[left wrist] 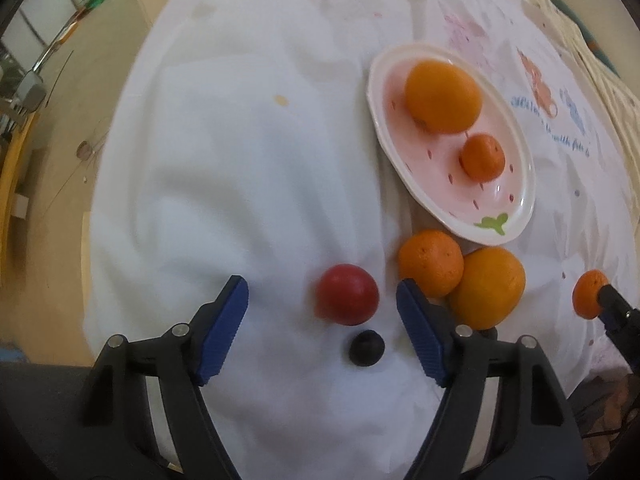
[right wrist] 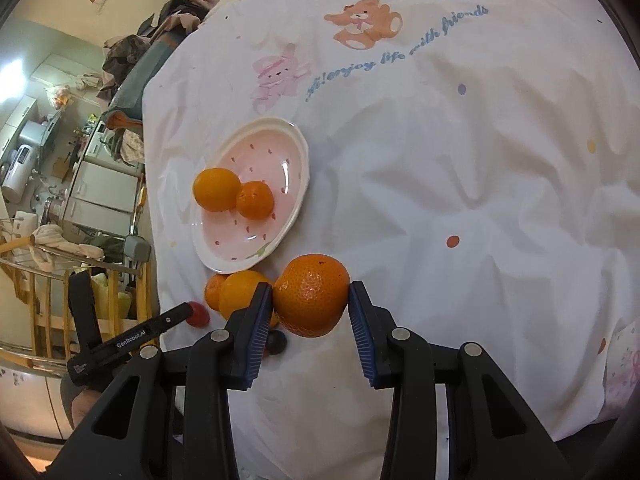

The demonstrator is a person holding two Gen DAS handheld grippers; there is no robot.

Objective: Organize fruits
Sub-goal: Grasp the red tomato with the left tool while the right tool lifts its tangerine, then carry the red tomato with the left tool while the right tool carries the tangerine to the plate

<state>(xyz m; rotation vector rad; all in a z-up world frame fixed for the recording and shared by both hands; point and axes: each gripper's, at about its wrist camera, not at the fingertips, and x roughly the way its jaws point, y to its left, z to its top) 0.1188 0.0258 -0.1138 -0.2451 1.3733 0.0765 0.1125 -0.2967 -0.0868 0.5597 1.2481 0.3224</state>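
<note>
Two oranges (left wrist: 442,96) (left wrist: 482,157) are set on the plate (left wrist: 516,216). Two more (left wrist: 431,262) (left wrist: 490,288) lie touching just before it; a plum (left wrist: 347,294) is placed left of them, a grape (left wrist: 366,348) nearer still.

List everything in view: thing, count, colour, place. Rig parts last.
Plate: 1, pink with white rim, on the cloth.
Oranges on plate: 2, a large one and a small one.
Oranges on cloth: 2, a darker one and a yellower one, touching, just in front of the plate.
Held orange: 1, between the right jaws.
Red fruit: 1, on cloth ahead of the left jaws.
Dark fruit: 1, near-black, in front of the red fruit.
Cloth: 1, white, cartoon animal print.
Left gripper: black, blue pads, open.
Right gripper: black, blue pads, shut on held orange.
</note>
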